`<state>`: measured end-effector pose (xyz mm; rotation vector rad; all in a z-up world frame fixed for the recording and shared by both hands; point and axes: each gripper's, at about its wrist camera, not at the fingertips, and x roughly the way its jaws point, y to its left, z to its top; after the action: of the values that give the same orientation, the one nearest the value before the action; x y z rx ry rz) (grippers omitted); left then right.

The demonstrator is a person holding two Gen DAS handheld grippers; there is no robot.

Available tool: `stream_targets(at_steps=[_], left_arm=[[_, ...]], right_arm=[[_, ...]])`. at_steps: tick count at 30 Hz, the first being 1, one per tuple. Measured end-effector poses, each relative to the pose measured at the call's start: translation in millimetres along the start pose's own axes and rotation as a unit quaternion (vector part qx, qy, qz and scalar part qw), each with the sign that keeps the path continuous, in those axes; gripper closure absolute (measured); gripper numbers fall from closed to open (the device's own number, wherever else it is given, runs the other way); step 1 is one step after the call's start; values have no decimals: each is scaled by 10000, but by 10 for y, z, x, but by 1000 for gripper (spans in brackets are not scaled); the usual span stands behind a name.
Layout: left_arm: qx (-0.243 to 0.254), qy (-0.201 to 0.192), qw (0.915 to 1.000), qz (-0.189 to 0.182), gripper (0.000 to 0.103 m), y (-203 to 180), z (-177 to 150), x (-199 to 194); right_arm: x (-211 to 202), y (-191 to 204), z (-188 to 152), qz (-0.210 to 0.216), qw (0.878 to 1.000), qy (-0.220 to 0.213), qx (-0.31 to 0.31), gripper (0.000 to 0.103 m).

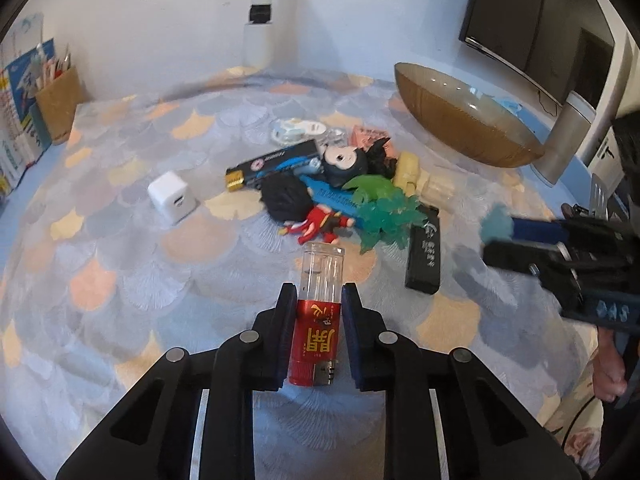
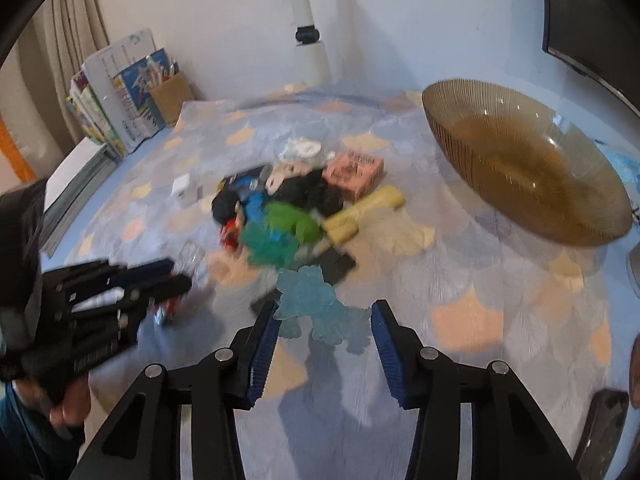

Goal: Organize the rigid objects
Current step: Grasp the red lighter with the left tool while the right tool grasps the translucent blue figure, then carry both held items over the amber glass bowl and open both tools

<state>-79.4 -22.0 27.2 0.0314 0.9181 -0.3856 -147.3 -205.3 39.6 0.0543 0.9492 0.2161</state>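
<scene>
One lighter, one bowl, two figurines (dark-haired), one charger

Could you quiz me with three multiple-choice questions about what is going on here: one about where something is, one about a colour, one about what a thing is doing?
1. Where is the big amber bowl compared with the pile of small toys, seen from the right wrist camera?
A. To the right of it
B. To the left of it
C. Under it

2. What colour is the label on the lighter?
A. Green
B. Red
C. White

3. What is the left gripper doing?
A. Standing wide open over bare cloth
B. Holding the white charger cube
C. Shut on the lighter

Answers:
1 A, the bowl sits off to the right, apart from the pile.
2 B, a red band with gold characters wraps its lower half.
3 C, both pads press on the lighter's sides.
</scene>
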Motion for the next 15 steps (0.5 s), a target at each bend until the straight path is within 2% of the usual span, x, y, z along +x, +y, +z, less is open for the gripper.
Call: stream_targets(at_steps=[7, 9, 11, 15], left_arm=[[-69, 122, 9999, -40, 82, -14, -116, 76], [-119, 126, 9998, -16, 71, 3, -126, 54], [-142, 115, 9998, -8, 67, 19, -141, 29], [-138, 118, 9998, 27, 67, 28, -153, 27]], right_arm=[[87, 80, -283, 39, 9993, 211, -316, 56], [62, 61, -303, 43, 9993, 194, -315, 54], [25, 30, -306, 72, 9996, 133, -229, 35], [34, 49, -280, 159, 9996, 99, -227, 32]])
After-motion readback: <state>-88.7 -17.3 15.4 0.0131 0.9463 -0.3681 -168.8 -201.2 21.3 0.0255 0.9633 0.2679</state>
